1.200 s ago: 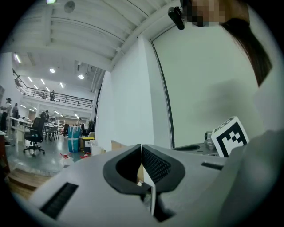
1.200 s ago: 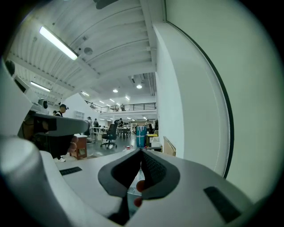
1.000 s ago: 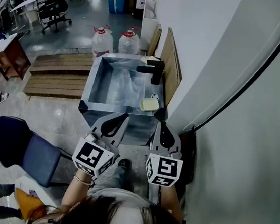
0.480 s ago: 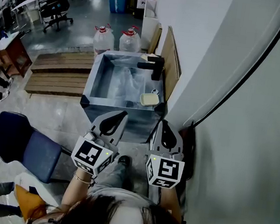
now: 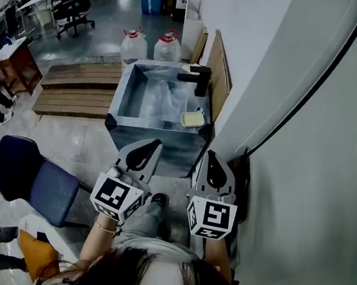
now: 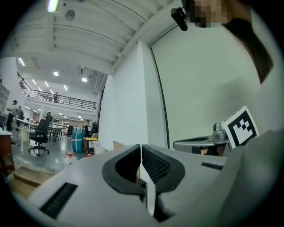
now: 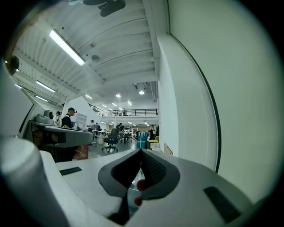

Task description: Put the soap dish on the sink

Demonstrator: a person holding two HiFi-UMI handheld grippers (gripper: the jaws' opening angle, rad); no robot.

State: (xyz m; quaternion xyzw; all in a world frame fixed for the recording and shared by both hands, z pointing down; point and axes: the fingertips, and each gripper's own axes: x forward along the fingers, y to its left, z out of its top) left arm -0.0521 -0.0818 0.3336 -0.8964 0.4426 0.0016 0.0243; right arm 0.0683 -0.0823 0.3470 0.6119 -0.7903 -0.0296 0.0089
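Observation:
A pale yellow soap dish (image 5: 192, 119) lies at the right side of the metal sink (image 5: 120, 123), near its front right corner; whether it rests on the rim or in the basin I cannot tell. A black faucet (image 5: 196, 80) reaches over the back right of the basin. Both grippers hang in front of the sink, short of its front wall. The left gripper (image 5: 155, 143) is shut with nothing in it, and its jaws meet in the left gripper view (image 6: 141, 150). Beside it, the right gripper (image 5: 210, 154) is also shut and holds nothing (image 7: 141, 153).
A white wall (image 5: 306, 154) runs close along the right. A blue chair (image 5: 28, 181) stands at the left front. Behind the sink are two water bottles (image 5: 134, 44) and wooden pallets (image 5: 75, 90). A wooden board (image 5: 219, 79) leans between sink and wall.
Both grippers stay shut and hardly move. The view has shifted a little, so the sink and soap dish sit slightly higher in the head view.

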